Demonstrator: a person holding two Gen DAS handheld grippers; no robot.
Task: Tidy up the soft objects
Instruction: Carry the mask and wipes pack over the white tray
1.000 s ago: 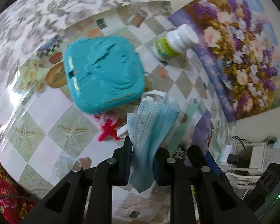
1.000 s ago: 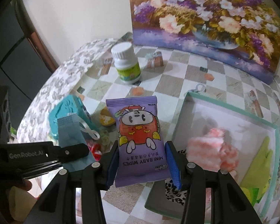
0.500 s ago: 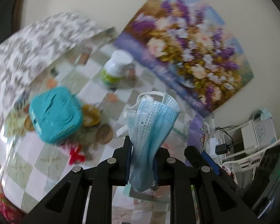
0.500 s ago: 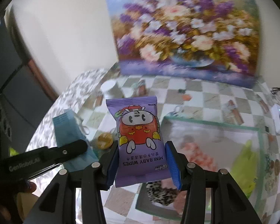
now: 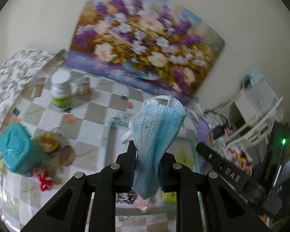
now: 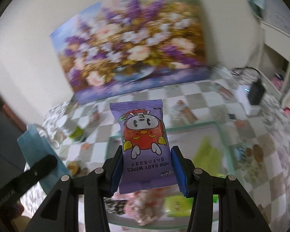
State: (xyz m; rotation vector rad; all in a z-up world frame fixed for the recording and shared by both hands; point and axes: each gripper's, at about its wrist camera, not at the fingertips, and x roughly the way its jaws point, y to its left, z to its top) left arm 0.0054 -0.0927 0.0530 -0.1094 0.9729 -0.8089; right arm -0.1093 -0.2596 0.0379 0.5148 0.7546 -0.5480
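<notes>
One mask point(image 5: 156, 135), one wipes packet point(image 6: 145, 147)

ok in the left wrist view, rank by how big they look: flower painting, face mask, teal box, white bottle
1. flower painting
2. face mask, though it looks large because it sits right at the camera
3. teal box
4. white bottle

place: home | cues: flower painting point(image 5: 145, 54), patterned tablecloth point(image 5: 98, 114)
</notes>
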